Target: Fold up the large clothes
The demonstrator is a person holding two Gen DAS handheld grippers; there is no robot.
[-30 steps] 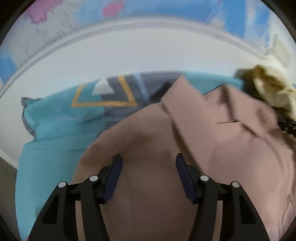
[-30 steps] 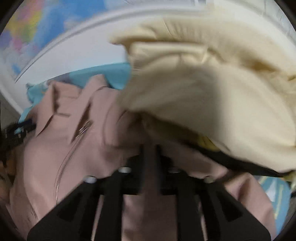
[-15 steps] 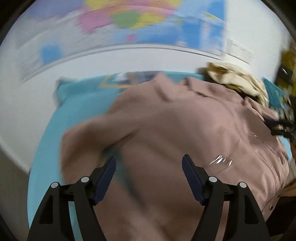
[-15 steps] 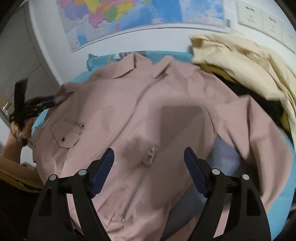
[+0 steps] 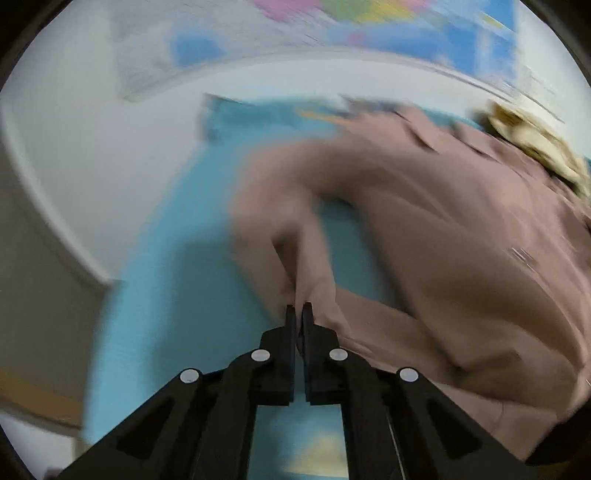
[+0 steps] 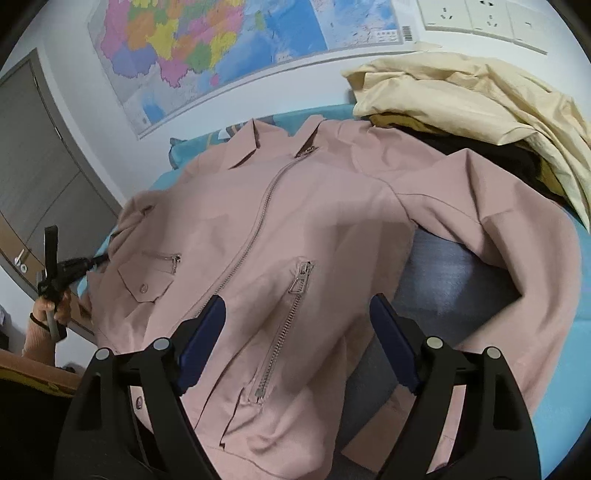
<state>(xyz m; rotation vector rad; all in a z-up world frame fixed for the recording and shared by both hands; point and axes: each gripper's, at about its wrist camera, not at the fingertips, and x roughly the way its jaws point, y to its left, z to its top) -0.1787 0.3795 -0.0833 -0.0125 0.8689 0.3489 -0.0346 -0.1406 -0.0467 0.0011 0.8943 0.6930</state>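
Note:
A dusty pink zip jacket (image 6: pixel 295 221) lies front up and spread on a turquoise cover (image 6: pixel 576 332). My right gripper (image 6: pixel 295 321) is open and empty, above the jacket's lower front near a pocket zip. My left gripper (image 5: pixel 299 314) is shut on the jacket's left sleeve (image 5: pixel 295 251), at the jacket's left edge; it also shows in the right wrist view (image 6: pixel 92 262). The jacket (image 5: pixel 461 240) fills the right of the blurred left wrist view.
A pile of cream and dark clothes (image 6: pixel 480 103) lies at the back right of the cover, touching the jacket's shoulder. A wall map (image 6: pixel 221 48) and sockets (image 6: pixel 480 16) are behind. A grey door (image 6: pixel 37 166) is at the left.
My left gripper has closed on the jacket's left sleeve. My right gripper let go of the jacket, opened and pulled back above its lower front.

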